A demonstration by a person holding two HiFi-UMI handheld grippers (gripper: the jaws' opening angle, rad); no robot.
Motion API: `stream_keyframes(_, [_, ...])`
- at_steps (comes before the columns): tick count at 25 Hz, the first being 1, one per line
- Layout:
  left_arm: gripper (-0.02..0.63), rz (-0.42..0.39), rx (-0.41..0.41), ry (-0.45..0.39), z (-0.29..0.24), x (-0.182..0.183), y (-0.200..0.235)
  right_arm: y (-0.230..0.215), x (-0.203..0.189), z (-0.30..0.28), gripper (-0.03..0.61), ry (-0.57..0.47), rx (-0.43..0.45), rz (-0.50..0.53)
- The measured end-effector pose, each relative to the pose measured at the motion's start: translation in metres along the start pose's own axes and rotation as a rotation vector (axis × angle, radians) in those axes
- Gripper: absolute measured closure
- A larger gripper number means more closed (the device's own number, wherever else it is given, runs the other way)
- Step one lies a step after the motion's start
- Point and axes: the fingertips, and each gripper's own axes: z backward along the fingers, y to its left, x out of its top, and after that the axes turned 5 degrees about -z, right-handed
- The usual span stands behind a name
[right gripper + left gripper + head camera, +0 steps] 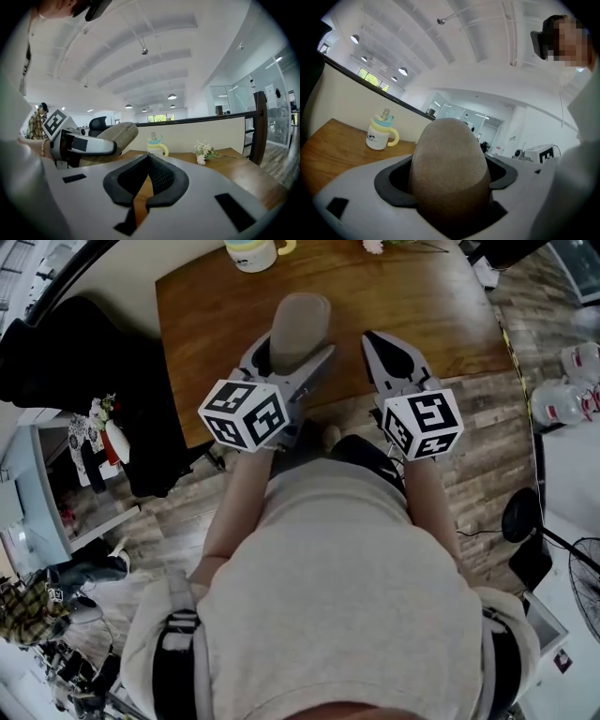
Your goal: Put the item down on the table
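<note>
The tan rounded item (300, 322) sits clamped in the left tool (451, 187), held above the near part of the wooden tabletop (211, 324), with the right tool (392, 354) beside it closed and empty; released from up here, I reckon it could roll off the near edge.

The item (300, 329) is a matte greyish tan. The counter (216, 324) is warm brown wood grain. At its eleven o'clock, the cup (251, 253) is white with a yellow handle and a blue lid. The left gripper (292, 351) and right gripper (148, 159) are pale grey with black pads. Their cubes (246, 413) are white with black square markers.
</note>
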Motion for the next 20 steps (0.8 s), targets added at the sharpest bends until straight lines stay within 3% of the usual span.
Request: stream_keyframes(20, [0.192,-0.024,-0.069,0.1,-0.026,0.012,0.033,-0.018,0.003,-0.022,0.568,0.006,-0.124,-0.072])
